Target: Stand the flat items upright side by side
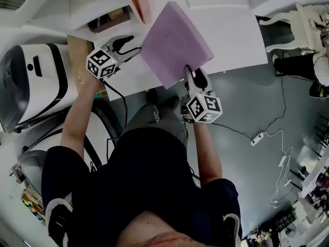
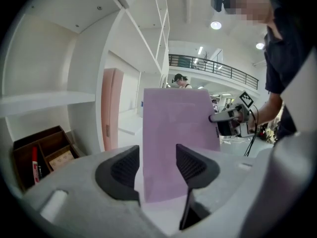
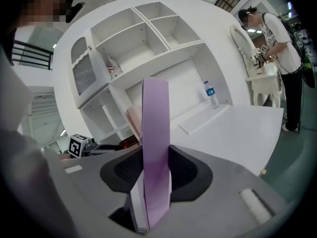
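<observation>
A flat purple item (image 1: 175, 40) stands tilted on its edge over the white table (image 1: 236, 35). My right gripper (image 1: 189, 73) is shut on its near lower edge, and in the right gripper view the thin purple edge (image 3: 155, 113) rises straight up between the pads (image 3: 185, 170). My left gripper (image 1: 131, 46) sits at the item's left corner, open. In the left gripper view the purple face (image 2: 178, 123) stands just beyond the jaws, and neither pad (image 2: 124, 167) presses on it. A pink flat item (image 1: 139, 1) stands upright in the shelf behind.
A brown wooden box (image 2: 42, 152) with small things sits in the shelf at the left. A white slab (image 3: 203, 119) and a water bottle (image 3: 210, 94) rest at the table's back. A white machine (image 1: 31, 81) stands at the left. A person (image 3: 277, 38) works at a far bench.
</observation>
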`<state>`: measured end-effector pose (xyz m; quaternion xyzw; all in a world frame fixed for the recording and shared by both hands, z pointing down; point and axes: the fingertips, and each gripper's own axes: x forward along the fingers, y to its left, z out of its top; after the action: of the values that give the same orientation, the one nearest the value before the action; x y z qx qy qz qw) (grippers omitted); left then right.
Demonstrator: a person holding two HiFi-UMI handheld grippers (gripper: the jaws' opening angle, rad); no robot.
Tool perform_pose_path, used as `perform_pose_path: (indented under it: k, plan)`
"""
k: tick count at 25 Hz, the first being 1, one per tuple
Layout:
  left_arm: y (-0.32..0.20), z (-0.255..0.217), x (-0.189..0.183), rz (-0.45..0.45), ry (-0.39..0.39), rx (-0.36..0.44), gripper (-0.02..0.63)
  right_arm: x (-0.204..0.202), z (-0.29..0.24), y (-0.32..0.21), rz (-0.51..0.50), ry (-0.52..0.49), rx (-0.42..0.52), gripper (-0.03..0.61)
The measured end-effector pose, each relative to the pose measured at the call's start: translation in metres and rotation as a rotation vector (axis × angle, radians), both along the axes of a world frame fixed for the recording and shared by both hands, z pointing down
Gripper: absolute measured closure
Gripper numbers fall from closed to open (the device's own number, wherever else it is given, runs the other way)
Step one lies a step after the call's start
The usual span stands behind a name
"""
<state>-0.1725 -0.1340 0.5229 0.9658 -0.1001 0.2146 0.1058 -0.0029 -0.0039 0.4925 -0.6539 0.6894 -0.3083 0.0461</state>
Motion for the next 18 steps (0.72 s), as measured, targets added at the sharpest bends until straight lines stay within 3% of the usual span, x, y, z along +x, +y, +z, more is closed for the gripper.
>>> perform_pose_path:
  k: [6, 15, 18]
  plan:
    - [0.003, -0.019, -0.009, -0.074, 0.025, 0.048, 0.440, 0.010, -0.025, -0.008, -0.010, 0.097, 0.040, 0.428]
    - [0.006, -0.041, -0.024, -0.186, 0.071, 0.098, 0.612, 0.023, -0.050, -0.030, -0.019, 0.270, 0.098, 0.428]
    - [0.005, -0.047, -0.031, -0.219, 0.089, 0.103, 0.614, 0.024, -0.057, -0.041, -0.022, 0.318, 0.112, 0.430]
